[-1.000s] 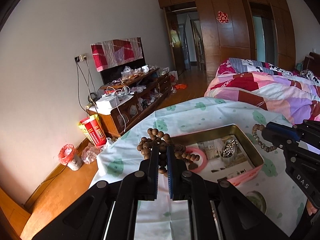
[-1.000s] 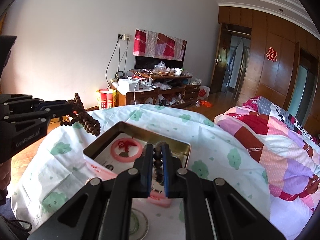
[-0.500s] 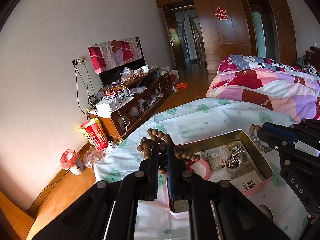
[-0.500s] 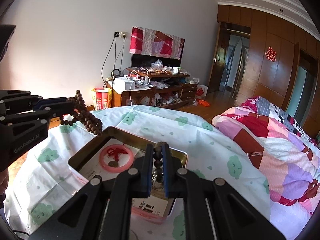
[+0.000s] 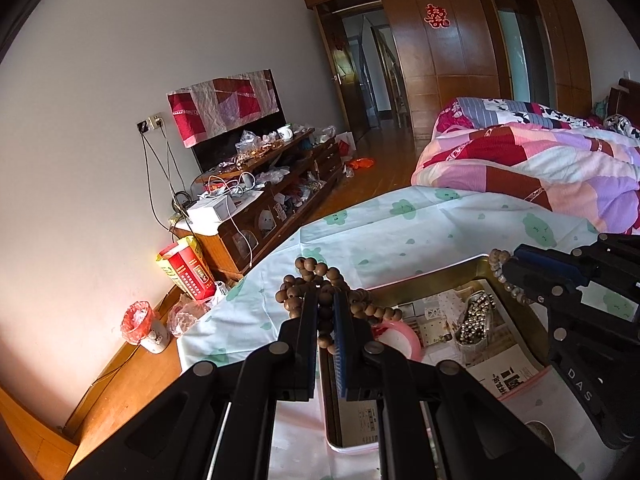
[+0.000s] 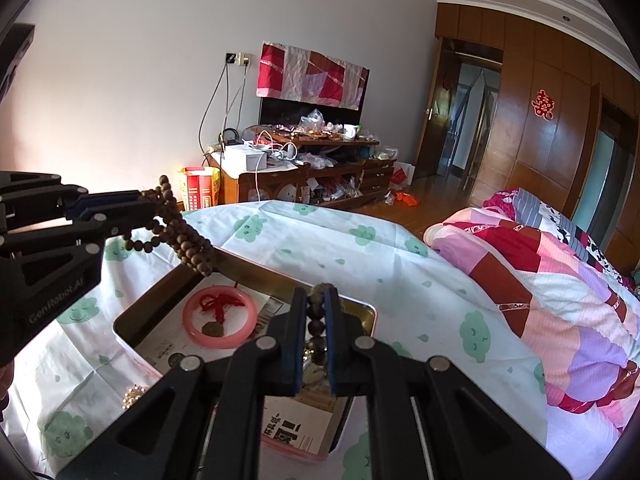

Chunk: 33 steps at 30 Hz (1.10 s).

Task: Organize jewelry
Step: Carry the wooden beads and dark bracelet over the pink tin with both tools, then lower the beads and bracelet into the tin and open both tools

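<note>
Both grippers [image 5: 327,316] [image 6: 316,312] lower (beads [image 6: 182,236] clamped) over tin [image 6: 360,312].

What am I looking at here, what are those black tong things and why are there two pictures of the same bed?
Those are two hand-held grippers, one in each of a person's hands, not a robot. Each carries a camera looking along its own fingers, so you get two pictures: one from the left gripper, one from the right gripper. Each view also shows the other gripper from the side. The left one is shut on a bunch of brown wooden beads; the right one is shut on a second bead string. Both hang over an open metal tin on a cloud-print sheet. In the tin lie a pink bangle with a red knot, silvery beads and printed papers.
</note>
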Each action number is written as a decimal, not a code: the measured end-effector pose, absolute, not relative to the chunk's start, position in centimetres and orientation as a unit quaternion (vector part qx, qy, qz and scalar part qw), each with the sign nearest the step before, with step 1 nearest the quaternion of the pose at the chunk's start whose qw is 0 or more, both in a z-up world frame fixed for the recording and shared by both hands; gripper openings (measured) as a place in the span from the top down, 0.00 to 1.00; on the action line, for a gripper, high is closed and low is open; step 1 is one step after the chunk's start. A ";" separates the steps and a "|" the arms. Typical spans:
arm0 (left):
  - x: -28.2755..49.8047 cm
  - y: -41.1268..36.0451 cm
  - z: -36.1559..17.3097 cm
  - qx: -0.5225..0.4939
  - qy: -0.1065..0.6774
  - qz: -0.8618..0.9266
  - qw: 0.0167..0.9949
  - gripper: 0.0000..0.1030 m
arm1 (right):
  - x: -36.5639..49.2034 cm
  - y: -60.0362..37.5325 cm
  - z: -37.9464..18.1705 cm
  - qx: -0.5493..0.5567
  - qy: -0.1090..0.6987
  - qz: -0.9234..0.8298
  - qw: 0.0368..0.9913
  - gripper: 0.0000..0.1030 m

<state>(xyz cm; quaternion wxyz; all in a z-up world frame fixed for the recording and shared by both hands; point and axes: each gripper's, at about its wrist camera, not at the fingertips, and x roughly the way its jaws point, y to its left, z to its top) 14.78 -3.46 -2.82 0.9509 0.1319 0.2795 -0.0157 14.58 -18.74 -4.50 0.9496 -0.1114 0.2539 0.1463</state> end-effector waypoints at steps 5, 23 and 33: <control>15.6 -3.5 -3.6 0.134 0.289 -0.011 0.948 0.94 | 15.2 -18.6 -4.9 -0.115 0.259 0.144 0.948 0.90; 17.3 -3.5 -6.2 0.136 0.321 -0.007 0.937 0.94 | 16.9 -18.3 -7.0 -0.120 0.290 0.136 0.940 0.90; 17.7 -3.2 -7.1 0.139 0.335 -0.006 0.932 0.93 | 17.2 -18.5 -7.6 -0.119 0.299 0.134 0.937 0.90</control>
